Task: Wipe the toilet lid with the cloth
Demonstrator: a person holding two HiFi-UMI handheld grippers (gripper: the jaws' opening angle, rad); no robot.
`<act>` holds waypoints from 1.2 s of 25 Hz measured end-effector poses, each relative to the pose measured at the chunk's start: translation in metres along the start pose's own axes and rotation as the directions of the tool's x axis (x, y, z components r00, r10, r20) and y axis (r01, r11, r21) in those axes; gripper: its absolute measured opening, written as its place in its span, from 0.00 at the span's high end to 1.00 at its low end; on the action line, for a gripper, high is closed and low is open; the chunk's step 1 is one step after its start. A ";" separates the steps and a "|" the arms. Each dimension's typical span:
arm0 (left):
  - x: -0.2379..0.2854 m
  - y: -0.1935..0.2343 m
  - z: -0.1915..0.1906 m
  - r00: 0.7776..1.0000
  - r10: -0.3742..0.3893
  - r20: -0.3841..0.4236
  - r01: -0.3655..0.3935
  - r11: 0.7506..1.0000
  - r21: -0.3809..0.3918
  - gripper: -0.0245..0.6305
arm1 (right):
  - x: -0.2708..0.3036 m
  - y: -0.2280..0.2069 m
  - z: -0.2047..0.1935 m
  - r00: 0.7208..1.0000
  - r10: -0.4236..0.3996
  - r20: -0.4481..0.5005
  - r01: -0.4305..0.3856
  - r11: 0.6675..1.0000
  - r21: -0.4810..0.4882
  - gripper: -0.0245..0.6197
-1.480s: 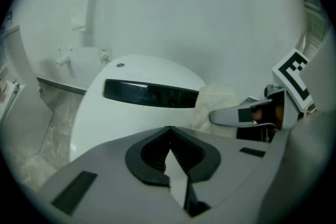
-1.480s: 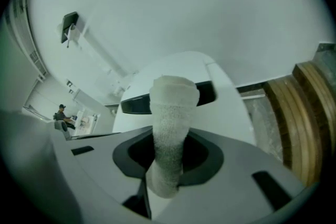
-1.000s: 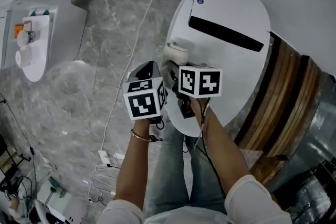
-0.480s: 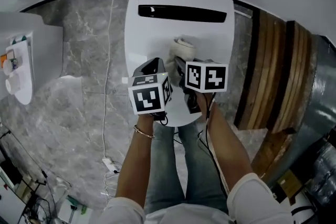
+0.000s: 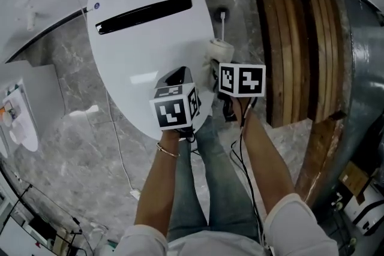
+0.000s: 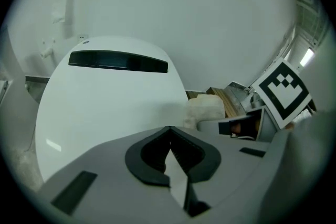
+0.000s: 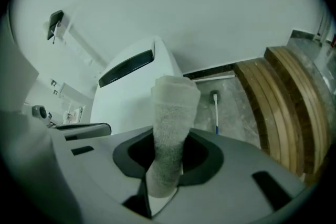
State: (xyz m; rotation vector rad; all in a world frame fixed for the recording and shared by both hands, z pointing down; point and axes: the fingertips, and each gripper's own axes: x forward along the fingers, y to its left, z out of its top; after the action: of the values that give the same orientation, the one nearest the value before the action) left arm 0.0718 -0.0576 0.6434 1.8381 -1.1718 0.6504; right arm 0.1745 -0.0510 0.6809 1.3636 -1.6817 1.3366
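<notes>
Cloth: pale, rolled terry cloth (image 7: 170,128), clamped in the right tongs (image 7: 167,173). The jaws press on its lower part. The roll stands up out of them, rounded end outward.

In the head view the cloth (image 5: 221,48) sits at the right edge of the glossy white oval toilet lid (image 5: 144,51), ahead of the right tongs (image 5: 217,66). Whether it touches the lid cannot be made out. The left gripper view shows the cloth (image 6: 206,109) just off the lid's (image 6: 105,107) right side.

Lid: closed and flat, with a long black slot (image 5: 144,7) across its far end. The right gripper view has the lid (image 7: 131,94) behind and left of the cloth.

Left tongs (image 6: 170,152): jaws together, nothing between them, pointing over the near part of the lid. In the head view the left tongs (image 5: 174,76) lie over the lid's near right rim, close beside the right tongs. The two marker cubes are side by side.

Surroundings: grey marble floor (image 5: 72,147) around the toilet. Brown slatted wooden panel (image 5: 288,51) to the right. A thin white brush with a blue handle (image 7: 216,110) lies on the floor beyond the cloth. A white cable (image 5: 117,147) trails over the floor at the left. The person's bare forearms run down to the lower edge, with a thin bracelet (image 5: 168,151) on the left wrist.
</notes>
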 end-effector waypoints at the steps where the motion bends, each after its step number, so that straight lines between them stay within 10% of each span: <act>1: -0.002 0.001 -0.001 1.000 0.004 0.003 -0.004 1.000 0.000 0.94 | -0.003 0.004 -0.001 1.000 0.012 0.006 -0.012 1.000 -0.009 0.81; 9: -0.056 0.086 -0.018 0.983 0.180 0.047 -0.171 0.973 -0.153 0.94 | 0.016 0.132 -0.028 0.973 0.207 -0.100 -0.223 0.957 -0.186 0.81; 22: -0.161 0.253 -0.109 0.926 0.378 0.021 -0.333 0.840 -0.428 0.94 | 0.081 0.307 -0.133 0.903 0.278 -0.328 -0.378 0.876 -0.300 0.81; 30: -0.134 0.210 -0.101 0.960 0.280 0.027 -0.251 0.895 -0.368 0.94 | 0.067 0.252 -0.126 0.929 0.232 -0.287 -0.310 0.913 -0.266 0.81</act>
State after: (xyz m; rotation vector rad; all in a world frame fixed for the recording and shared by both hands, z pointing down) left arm -0.1736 0.0481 0.6703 1.4158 -1.5039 0.4728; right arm -0.1017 0.0360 0.6972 0.7675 -1.8572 1.2660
